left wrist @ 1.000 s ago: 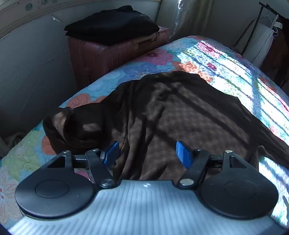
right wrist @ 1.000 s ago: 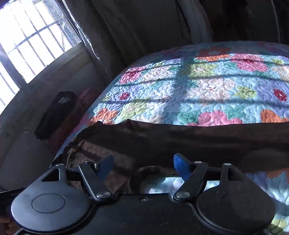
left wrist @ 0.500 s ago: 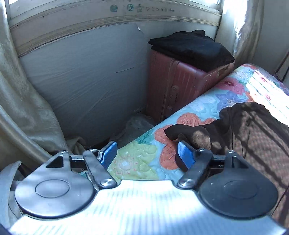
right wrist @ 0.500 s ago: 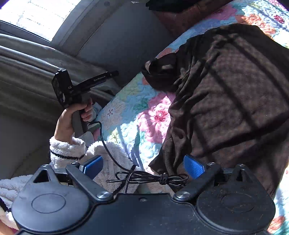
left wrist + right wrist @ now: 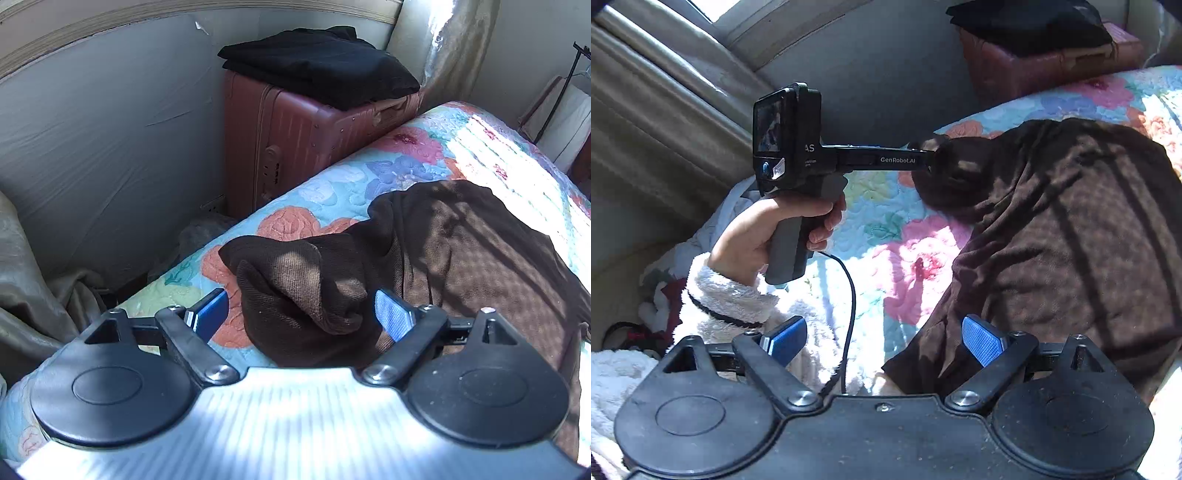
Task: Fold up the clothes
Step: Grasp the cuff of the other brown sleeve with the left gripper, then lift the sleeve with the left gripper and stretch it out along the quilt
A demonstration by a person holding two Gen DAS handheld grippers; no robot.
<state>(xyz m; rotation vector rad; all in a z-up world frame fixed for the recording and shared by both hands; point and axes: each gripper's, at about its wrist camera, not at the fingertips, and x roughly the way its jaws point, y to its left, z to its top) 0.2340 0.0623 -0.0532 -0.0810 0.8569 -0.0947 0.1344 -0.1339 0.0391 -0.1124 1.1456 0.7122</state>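
A dark brown garment [image 5: 461, 266] lies spread on the floral quilt [image 5: 332, 192]. Its bunched corner [image 5: 303, 288] sits between the blue pads of my left gripper [image 5: 300, 316]; the jaws are opening and do not press the cloth. In the right wrist view the same garment [image 5: 1071, 229] covers the right side. My right gripper [image 5: 884, 339] hovers over its near edge [image 5: 923, 358]; its jaws are closing, the right pad above the fabric, nothing pinched. A hand [image 5: 768, 229] in a white fleece sleeve holds the left gripper, whose tips reach the bunched corner [image 5: 953, 173].
A reddish suitcase [image 5: 295, 147] topped with folded black clothes [image 5: 321, 62] stands beside the bed against the grey wall. Curtain folds [image 5: 37, 277] hang at the left. A clothes rack [image 5: 561, 92] is at the far right. A black cable [image 5: 851, 295] dangles below the left gripper.
The left view swung from the wall and bed edge back onto the garment's bunched corner, with its jaws wider. In the right view the left gripper moved in to that corner.
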